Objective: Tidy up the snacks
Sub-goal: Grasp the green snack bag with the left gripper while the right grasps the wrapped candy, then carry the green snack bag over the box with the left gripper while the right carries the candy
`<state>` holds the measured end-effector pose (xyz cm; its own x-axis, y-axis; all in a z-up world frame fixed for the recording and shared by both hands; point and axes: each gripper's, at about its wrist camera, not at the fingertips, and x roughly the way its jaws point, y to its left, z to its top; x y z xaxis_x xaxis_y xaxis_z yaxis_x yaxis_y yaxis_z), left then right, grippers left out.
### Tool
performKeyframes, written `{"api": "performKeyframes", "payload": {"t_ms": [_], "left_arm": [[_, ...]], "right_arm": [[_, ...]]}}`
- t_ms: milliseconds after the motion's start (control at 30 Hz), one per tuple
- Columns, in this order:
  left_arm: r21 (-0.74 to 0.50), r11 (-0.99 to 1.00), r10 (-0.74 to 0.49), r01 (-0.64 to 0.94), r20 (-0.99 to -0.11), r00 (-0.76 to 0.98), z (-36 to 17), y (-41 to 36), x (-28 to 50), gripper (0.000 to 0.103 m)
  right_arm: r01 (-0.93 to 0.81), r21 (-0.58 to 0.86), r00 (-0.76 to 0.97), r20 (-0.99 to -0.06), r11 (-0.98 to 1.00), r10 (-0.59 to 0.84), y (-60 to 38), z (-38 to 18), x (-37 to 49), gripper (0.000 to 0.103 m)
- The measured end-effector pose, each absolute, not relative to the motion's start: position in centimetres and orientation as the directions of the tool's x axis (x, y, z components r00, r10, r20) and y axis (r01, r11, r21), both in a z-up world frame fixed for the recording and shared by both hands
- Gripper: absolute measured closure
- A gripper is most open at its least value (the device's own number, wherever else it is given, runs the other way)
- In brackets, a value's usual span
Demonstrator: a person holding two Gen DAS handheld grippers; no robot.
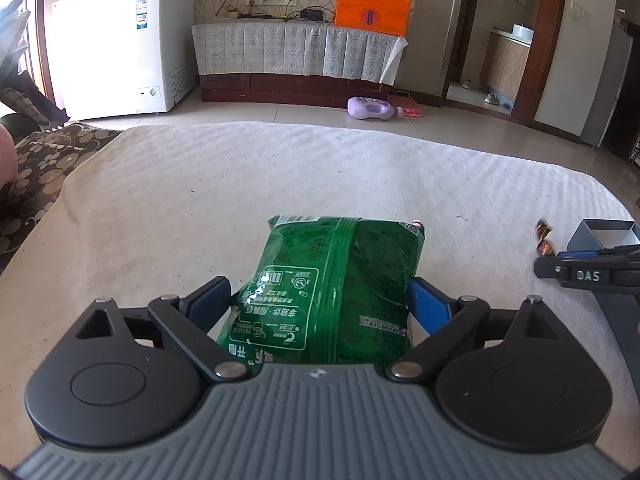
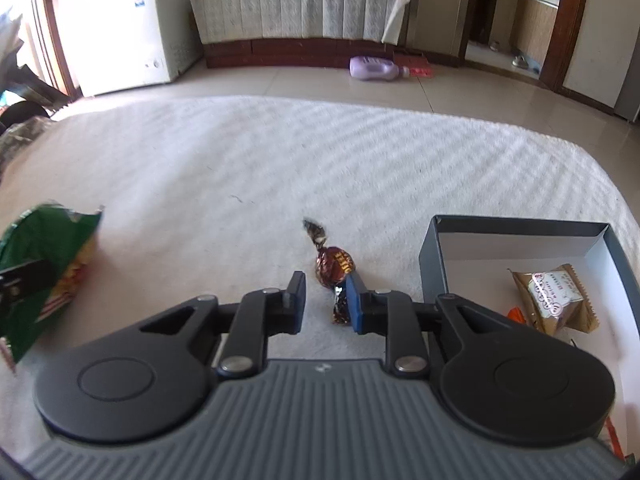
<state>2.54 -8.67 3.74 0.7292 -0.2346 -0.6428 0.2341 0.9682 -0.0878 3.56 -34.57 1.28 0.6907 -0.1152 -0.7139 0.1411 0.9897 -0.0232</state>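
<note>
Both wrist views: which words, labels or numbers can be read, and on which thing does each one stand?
"DAS": on the right gripper, seen in the left wrist view.
Green bag: printed Chinese text, upside down, too small to read.
Candy: gold lettering, blurred.
Tan packet in the box: label unreadable.
Orange box: print too small.
Freezer stickers: unreadable.

A glossy, crinkled green plastic film is seen on the snack bag (image 1: 336,280). The tabletop (image 2: 280,152) is covered by a white, ribbed, matt cloth. The candy (image 2: 334,268) is wrapped in shiny brown foil. The box (image 2: 434,256) is made of matt grey card, white inside, and a gold, semi-gloss wrapper is shown on the pastry packet (image 2: 554,298). Matt black plastic, blue pads (image 2: 354,302) and bright metal pins are seen on each tool.
</note>
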Motion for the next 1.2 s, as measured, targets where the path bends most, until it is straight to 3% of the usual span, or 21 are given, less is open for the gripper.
{"api": "performKeyframes", "payload": {"t_ms": [533, 600, 633, 767, 1200], "left_arm": [[-0.089, 0.971, -0.226, 0.223, -0.654, 0.722, 2.3, -9.4, 3.5, 0.001], [-0.088, 0.971, -0.226, 0.224, -0.656, 0.720, 2.2, -9.5, 3.6, 0.001], [-0.090, 0.970, -0.227, 0.225, -0.657, 0.719, 2.2, -9.5, 3.7, 0.001], [-0.086, 0.970, -0.227, 0.228, -0.658, 0.718, 2.0, -9.4, 3.7, 0.001], [-0.091, 0.969, -0.231, 0.230, -0.663, 0.712, 0.8, -9.4, 3.7, 0.001]], "right_arm": [[0.133, -0.039, 0.690, -0.714, 0.990, -0.121, -35.4, 1.2, 6.4, 0.065], [0.112, -0.053, 0.702, -0.702, 0.992, -0.116, -35.2, 1.2, 6.6, 0.074], [0.091, -0.043, 0.703, -0.705, 0.995, -0.095, -35.1, 1.2, 6.8, 0.089], [0.010, -0.110, 0.705, -0.704, 0.994, -0.085, -33.6, 1.2, 6.5, 0.089], [-0.210, -0.014, 0.716, -0.683, 0.978, 0.144, -28.5, 3.2, -2.9, 0.090]]}}
